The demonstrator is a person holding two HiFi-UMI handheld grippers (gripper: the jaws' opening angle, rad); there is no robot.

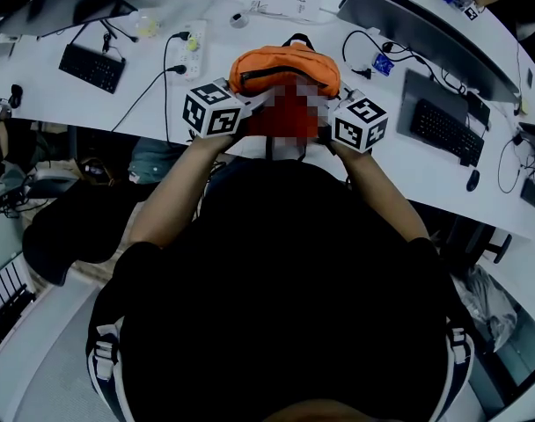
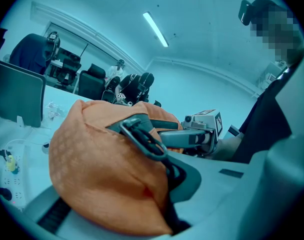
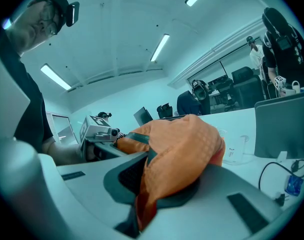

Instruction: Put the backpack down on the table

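Holding the load over the near edge of the counter (image 1: pixel 47 95) is where I judge this job stands: the carry is nearly over and the set-down is not yet done.

Far left on the counter lie a black keyboard (image 1: pixel 91 67) and a white power strip (image 1: pixel 190 42) with its cable trailing toward me, both well clear of where I am working.

The left tongs (image 2: pixel 157 204) are clamped narrow on a fold of orange fabric, with a dark strap and a buckle (image 2: pixel 142 136) bunched just above the grip.

The backpack (image 1: pixel 283 67) hangs between my two tools, slumped and soft, above the bare strip of counter in front of me. I cannot tell whether its underside already touches the surface.

The right tongs (image 3: pixel 157 194) are likewise pinched tight on the bag's other side, the cloth draped over the lower jaw.

Further right sit a second keyboard (image 1: pixel 443 130) and a dark monitor (image 1: pixel 417 25), near but not in the way.

Next I would bring both tools down together and evenly, so the bag settles flat and does not roll off the edge toward me, and only open the tongs once the counter is carrying its weight.
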